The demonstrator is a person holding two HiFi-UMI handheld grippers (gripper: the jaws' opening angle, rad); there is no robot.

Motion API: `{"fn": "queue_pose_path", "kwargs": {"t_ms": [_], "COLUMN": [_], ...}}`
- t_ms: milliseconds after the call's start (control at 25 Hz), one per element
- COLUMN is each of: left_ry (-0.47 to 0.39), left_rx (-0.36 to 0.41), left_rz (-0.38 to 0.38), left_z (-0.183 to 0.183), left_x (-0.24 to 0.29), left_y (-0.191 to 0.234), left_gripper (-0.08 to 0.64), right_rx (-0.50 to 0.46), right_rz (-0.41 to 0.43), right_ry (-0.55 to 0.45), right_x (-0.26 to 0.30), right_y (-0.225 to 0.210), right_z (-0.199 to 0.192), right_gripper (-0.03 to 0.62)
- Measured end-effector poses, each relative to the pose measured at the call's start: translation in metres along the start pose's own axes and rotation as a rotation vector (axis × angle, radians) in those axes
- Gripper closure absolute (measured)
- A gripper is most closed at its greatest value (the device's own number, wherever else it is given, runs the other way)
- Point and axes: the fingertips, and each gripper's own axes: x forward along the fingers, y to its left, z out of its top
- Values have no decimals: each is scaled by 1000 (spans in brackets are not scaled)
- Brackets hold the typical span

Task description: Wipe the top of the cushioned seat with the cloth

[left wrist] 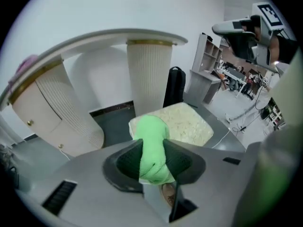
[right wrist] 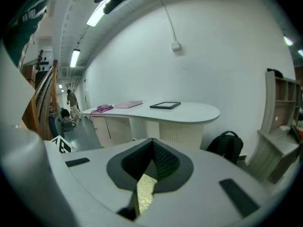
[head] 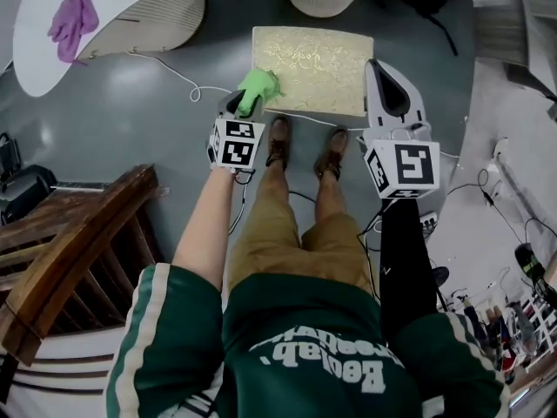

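Two grippers hang over the cream cushioned seat (head: 322,68) in the head view, the left gripper (head: 246,103) holding a green cloth (head: 259,87) at the seat's near-left corner and the right gripper (head: 389,94) at its right edge. The left gripper view shows the jaws clenched on the cloth. In the right gripper view the jaws are pressed together with nothing between them.

In the head view the left gripper (head: 245,104) sits just left of centre and points toward the top of the frame. Its marker cube (head: 237,142) faces the camera. The bare left forearm (head: 205,232) runs down from it to a green sleeve (head: 161,338) at lower left. The left gripper view shows its jaws clamped on a bunched green cloth (left wrist: 152,148). The right gripper (head: 389,90) sits about level with it, right of centre, on an arm in a black sleeve (head: 407,259). In the right gripper view its jaws meet at the tips with nothing held between them.
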Motion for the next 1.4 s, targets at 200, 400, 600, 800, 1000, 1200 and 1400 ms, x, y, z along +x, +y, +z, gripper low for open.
{"fn": "queue_pose_path", "kwargs": {"t_ms": [200, 400, 600, 800, 1000, 1200, 1400], "left_ry": [-245, -501, -711, -861, -942, -993, -1004], "left_rx": [85, 153, 177, 216, 242, 256, 255], "left_rz": [3, 14, 25, 2, -6, 8, 10], "left_z": [122, 241, 326, 385, 420, 435, 436], "left_x": [-71, -157, -241, -303, -343, -362, -366], "left_y": [-12, -12, -11, -9, -5, 2, 11], "left_gripper": [420, 420, 420, 420, 420, 420, 419], "right_rx": [-19, -59, -59, -94, -131, -137, -192], "right_rz": [-50, -127, -199, -236, -234, -231, -226], "right_ry": [-51, -141, -208, -284, -363, -393, -388], "right_x": [-19, -42, -67, -77, -90, -91, -83], "right_y": [-12, -21, -12, 2, 11, 16, 29], "right_z": [70, 145, 200, 255, 310, 332, 337], "right_gripper": [584, 583, 584, 584, 584, 584, 584]}}
